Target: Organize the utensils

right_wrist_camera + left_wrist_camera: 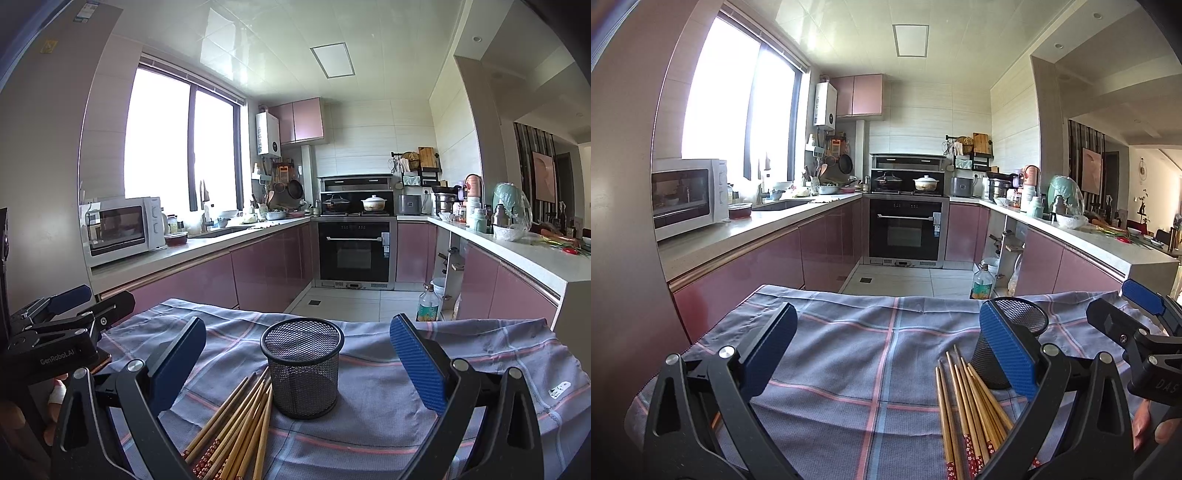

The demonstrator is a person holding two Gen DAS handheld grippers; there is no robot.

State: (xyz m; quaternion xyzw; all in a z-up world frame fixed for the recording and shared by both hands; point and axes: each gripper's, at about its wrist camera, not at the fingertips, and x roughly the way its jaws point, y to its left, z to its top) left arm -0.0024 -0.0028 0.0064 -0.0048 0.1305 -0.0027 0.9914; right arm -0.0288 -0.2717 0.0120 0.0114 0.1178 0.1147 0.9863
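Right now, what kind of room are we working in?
A home kitchen, by the look of it: a built-in oven under a stove with pots, a microwave on the counter beside a sink, and pink cabinets all round.

Chopsticks [236, 424]: loose bundle of bamboo sticks with red flower-patterned ends, lying flat on the cloth-covered desk, fanned, tips toward the holder. Black mesh holder [303, 369]: cylindrical, upright, empty, near the desk's middle, just beside the chopstick tips.
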